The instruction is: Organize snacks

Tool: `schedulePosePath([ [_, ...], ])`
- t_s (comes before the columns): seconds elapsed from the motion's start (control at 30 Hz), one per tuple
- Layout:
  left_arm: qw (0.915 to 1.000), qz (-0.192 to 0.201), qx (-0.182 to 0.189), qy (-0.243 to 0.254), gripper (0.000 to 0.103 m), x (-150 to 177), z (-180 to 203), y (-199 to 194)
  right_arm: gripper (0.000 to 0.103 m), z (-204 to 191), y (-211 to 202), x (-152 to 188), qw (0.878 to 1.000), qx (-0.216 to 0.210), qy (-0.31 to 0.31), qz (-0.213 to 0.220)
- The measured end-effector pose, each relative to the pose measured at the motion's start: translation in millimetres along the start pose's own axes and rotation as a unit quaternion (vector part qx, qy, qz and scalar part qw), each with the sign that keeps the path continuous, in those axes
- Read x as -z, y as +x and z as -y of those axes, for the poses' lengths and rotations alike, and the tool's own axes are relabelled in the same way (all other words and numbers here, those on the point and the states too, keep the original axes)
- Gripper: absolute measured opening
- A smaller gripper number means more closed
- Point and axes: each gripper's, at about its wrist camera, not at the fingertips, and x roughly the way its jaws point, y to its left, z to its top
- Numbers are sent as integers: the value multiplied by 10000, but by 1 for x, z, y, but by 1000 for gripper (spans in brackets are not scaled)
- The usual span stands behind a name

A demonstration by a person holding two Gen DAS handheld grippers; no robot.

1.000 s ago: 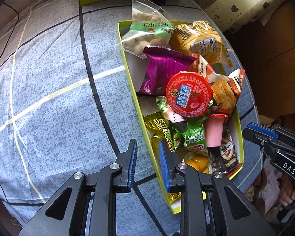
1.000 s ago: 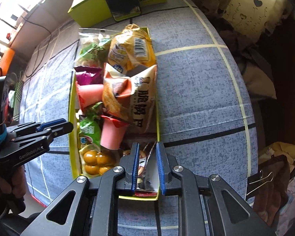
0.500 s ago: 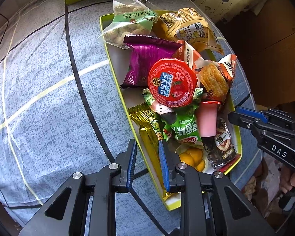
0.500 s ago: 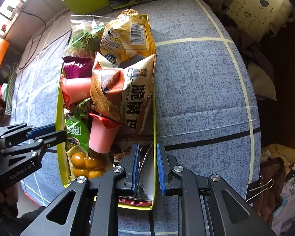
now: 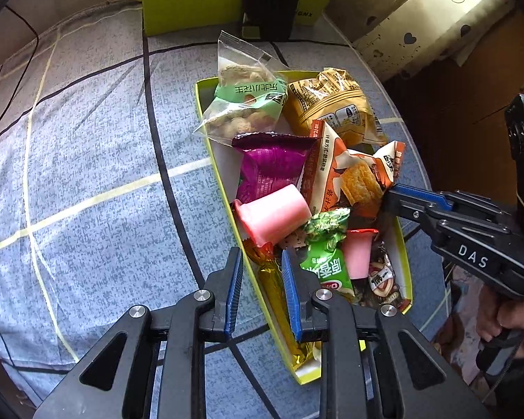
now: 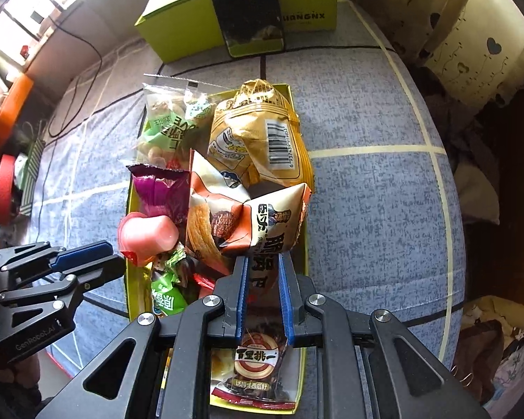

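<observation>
A yellow-green tray [image 5: 206, 129] [image 6: 132, 209] on the blue-grey cloth is heaped with snack packs: a clear peanut bag [image 5: 244, 104], a yellow bag [image 5: 332, 104] [image 6: 262, 139], a purple pack [image 5: 272, 164], an orange-white crisp bag [image 5: 349, 178] [image 6: 255, 223], pink jelly cups [image 5: 272, 213], a green candy [image 5: 326, 262]. My left gripper [image 5: 262, 279] is open and straddles the tray's left wall. My right gripper [image 6: 263, 282] is open, its fingers [image 6: 241, 289] either side of the crisp bag's lower edge, above a dark seed packet [image 6: 255, 363].
A green box [image 5: 192, 0] [image 6: 234, 17] with a black band stands at the far end of the cloth. Cables [image 6: 77, 97] lie at far left. The cloth drops off at the right beside a heart-print fabric [image 6: 471, 52].
Both grippers have pushed forward along the tray. The red-lidded jelly cup has tipped over, now showing its pink side. My right gripper has opened slightly around the crisp bag.
</observation>
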Motion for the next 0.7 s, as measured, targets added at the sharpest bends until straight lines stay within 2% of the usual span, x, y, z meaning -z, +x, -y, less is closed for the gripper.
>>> schedulePosePath([
  [0.23, 9998, 115, -43, -156, 24, -5, -15, -6, 15, 11, -23, -14, 9988, -85, 148, 469],
  [0.47, 9996, 161, -28, -218, 24, -7, -17, -10, 15, 12, -21, -41, 9977, -203, 114, 644],
  [0.7, 9995, 219, -18, -223, 24, -8, -17, -15, 15, 5, 3, -52, 9983, -461, -57, 364],
])
